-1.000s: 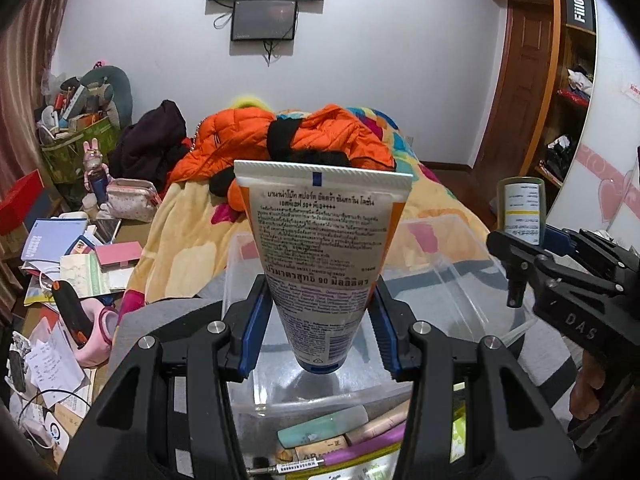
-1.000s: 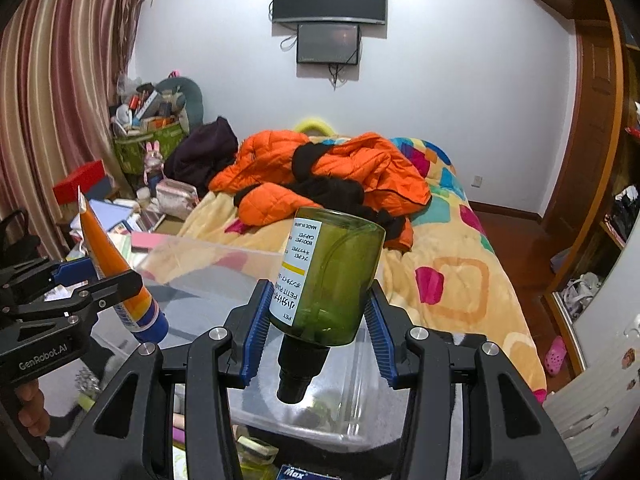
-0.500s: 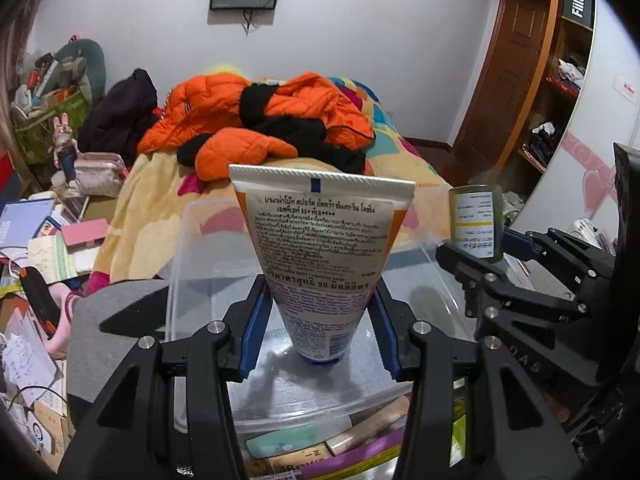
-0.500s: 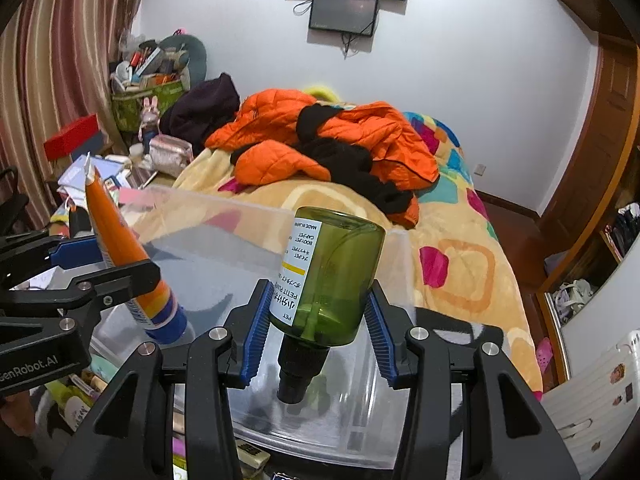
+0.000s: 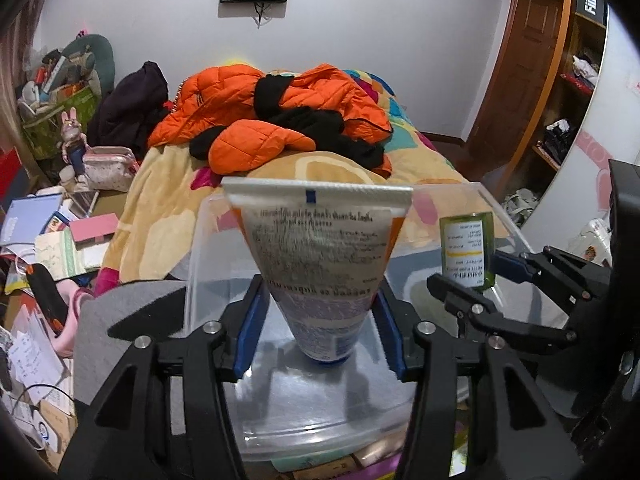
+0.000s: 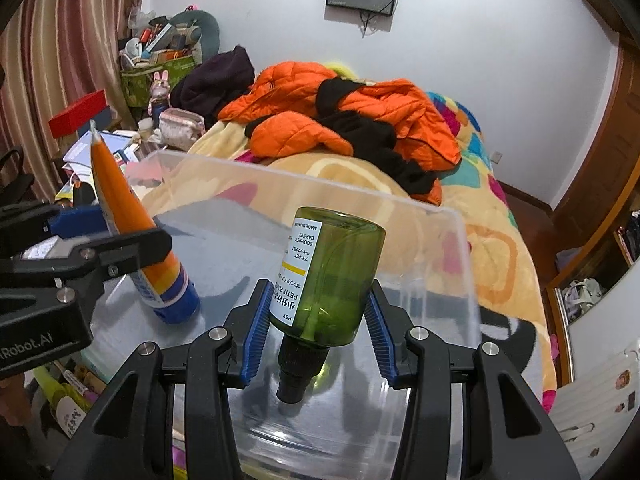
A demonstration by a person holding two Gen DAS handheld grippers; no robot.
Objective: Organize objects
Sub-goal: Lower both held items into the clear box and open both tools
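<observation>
My left gripper is shut on an orange and white lotion tube, cap down, inside a clear plastic bin. The tube's blue cap sits on or just above the bin floor. My right gripper is shut on a green bottle, held upside down with its black cap low inside the same bin. The bottle also shows in the left wrist view, to the right of the tube.
Loose tubes, pens and small items lie on the table in front of the bin. A bed with orange jackets stands behind it. Cluttered books and boxes lie at the left, with shelves at the right.
Both grippers have moved forward and down, carrying the tube and the bottle from above the bin's near edge to low inside it. Both stay shut.
</observation>
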